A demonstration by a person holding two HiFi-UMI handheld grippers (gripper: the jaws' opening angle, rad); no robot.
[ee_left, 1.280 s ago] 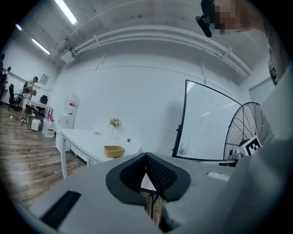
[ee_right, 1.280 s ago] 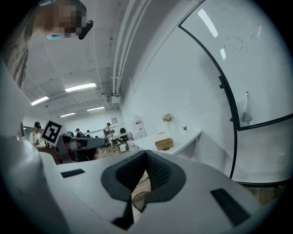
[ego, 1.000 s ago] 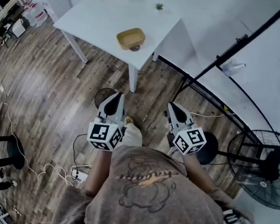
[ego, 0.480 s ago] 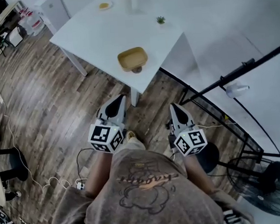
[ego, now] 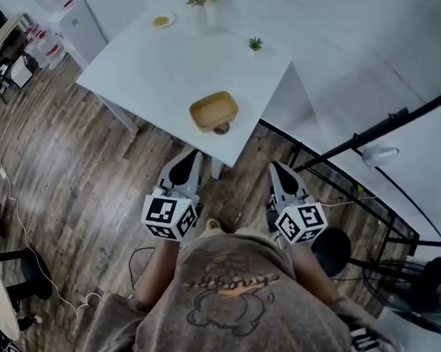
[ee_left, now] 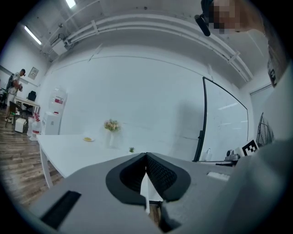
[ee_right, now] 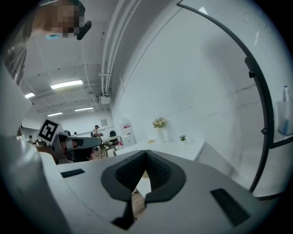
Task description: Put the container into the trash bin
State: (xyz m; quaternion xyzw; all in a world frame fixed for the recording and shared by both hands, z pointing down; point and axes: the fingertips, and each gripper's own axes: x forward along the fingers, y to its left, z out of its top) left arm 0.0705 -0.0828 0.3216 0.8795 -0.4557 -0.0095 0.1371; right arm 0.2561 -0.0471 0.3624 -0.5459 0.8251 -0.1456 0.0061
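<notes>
both my tongs are clenched on nothing — left gripper [ego: 191,158] and right gripper [ego: 278,167] point level, side by side over the wood floor [ego: 75,160], just short of the white table [ego: 151,70]. the yellow container [ego: 214,110] sits on the table near its closest corner — ahead, apart from both grippers.

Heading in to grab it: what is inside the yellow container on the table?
The yellow container looks empty: only its bare floor shows in the head view. A small dark thing peeks from under its near edge; the rest is covered.
</notes>
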